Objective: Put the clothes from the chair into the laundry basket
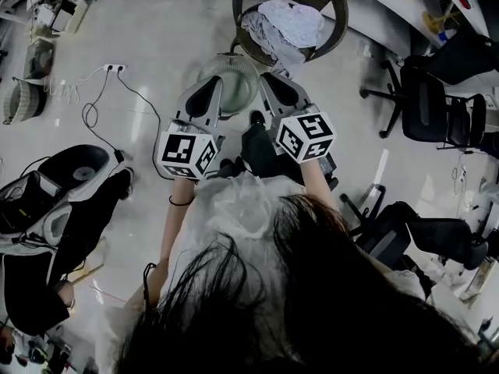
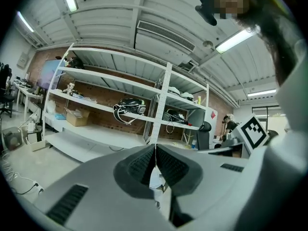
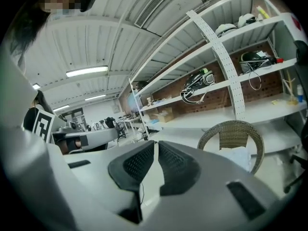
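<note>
left tool (image 1: pixel 214 86) and right tool (image 1: pixel 270 79) both closed, empty; clothes (image 1: pixel 285 22) on the chair (image 1: pixel 340 10) just beyond them.

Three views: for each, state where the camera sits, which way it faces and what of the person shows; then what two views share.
Head view: on the person's head, facing steeply down at the floor; hair, forearms, left gripper, right gripper show.
Left gripper view: rides the left gripper, facing along shut jaws toward shelving.
Right gripper view: rides the right gripper, facing along shut jaws toward the wicker chair.
Shared: wicker chair with clothes, head and right gripper views.
</note>
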`<state>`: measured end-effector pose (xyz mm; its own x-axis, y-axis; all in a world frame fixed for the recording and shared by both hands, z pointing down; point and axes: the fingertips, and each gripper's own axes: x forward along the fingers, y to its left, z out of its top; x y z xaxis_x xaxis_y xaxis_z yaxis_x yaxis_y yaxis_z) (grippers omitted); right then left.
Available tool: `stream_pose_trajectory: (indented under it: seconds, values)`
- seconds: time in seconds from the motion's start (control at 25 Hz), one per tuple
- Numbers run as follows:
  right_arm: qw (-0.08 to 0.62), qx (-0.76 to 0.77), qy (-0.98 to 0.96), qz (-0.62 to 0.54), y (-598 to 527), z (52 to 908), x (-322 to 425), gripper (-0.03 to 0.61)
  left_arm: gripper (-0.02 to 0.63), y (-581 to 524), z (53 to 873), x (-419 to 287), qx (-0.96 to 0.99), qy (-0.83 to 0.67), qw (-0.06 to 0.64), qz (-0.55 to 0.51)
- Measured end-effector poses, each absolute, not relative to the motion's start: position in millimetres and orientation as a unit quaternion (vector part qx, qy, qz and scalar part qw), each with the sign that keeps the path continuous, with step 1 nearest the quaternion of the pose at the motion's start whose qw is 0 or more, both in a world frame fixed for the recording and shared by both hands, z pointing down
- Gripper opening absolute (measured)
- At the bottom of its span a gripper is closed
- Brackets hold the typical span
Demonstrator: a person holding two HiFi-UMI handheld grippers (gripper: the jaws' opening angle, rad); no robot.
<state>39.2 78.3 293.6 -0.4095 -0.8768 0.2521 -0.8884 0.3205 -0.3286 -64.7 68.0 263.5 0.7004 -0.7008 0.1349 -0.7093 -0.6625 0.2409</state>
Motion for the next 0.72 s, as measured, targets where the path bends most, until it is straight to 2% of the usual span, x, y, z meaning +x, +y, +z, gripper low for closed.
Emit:
stream_pose_trajectory:
  seconds: [0.72]
  values:
    - [0.09, 0.527, -0.792, 0.294, -48, 419, 172, 0.041, 0.02, -57, 328, 15, 0.879, -0.44, 0.164, 0.08]
